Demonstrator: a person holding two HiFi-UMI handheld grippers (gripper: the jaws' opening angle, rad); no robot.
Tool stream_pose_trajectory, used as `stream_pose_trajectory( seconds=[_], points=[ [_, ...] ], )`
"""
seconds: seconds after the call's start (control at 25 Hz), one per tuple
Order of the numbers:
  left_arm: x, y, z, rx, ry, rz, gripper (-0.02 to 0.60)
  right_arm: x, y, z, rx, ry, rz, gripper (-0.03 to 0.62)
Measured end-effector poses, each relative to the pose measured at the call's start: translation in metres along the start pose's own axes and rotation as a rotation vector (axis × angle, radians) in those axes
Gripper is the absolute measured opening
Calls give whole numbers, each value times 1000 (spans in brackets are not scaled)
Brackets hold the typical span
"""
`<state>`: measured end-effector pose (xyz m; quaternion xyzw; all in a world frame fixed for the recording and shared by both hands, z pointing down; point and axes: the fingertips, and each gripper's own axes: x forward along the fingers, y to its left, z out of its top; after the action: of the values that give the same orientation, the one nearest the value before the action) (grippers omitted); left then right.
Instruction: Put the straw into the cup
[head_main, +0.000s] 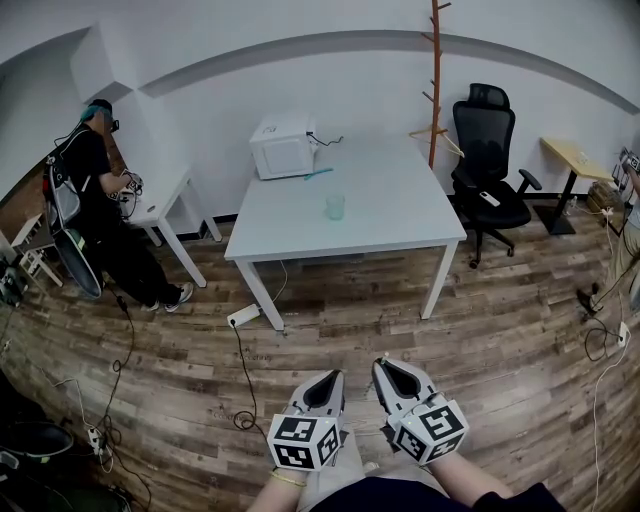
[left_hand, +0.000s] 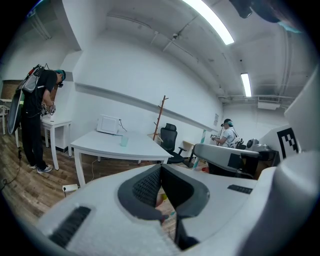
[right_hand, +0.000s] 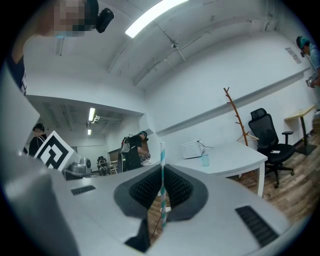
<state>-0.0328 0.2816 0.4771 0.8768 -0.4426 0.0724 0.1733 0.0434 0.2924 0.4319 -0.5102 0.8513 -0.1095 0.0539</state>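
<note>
A clear, greenish cup (head_main: 334, 206) stands near the middle of the white table (head_main: 400, 215), far ahead of me. It also shows small in the left gripper view, cup (left_hand: 124, 141), and in the right gripper view, cup (right_hand: 205, 160). My right gripper (right_hand: 162, 167) is shut on a teal-and-white striped straw (right_hand: 161, 155), which stands upright between the pads. In the head view both grippers are low, over the wooden floor: left gripper (head_main: 333, 376), right gripper (head_main: 383, 364). The left gripper (left_hand: 160, 167) is shut, with nothing seen between its tips.
A white microwave (head_main: 283, 145) sits at the table's back left, with a thin blue stick (head_main: 318, 173) beside it. A black office chair (head_main: 487, 150) and coat rack (head_main: 435, 70) stand to the right. A person (head_main: 95, 200) works at a small side table. Cables and a power strip (head_main: 243, 316) lie on the floor.
</note>
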Motion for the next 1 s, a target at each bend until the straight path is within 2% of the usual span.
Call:
stream_pose_trajectory(
  seconds=[0.52,1.0],
  points=[
    [53,27,18,-24,2,-35,18,43,-35,11,-2,-18,-51,35],
    [118,84,45,-28,27,-62,18,127,-70,16,18,-9,-79,35]
  ],
)
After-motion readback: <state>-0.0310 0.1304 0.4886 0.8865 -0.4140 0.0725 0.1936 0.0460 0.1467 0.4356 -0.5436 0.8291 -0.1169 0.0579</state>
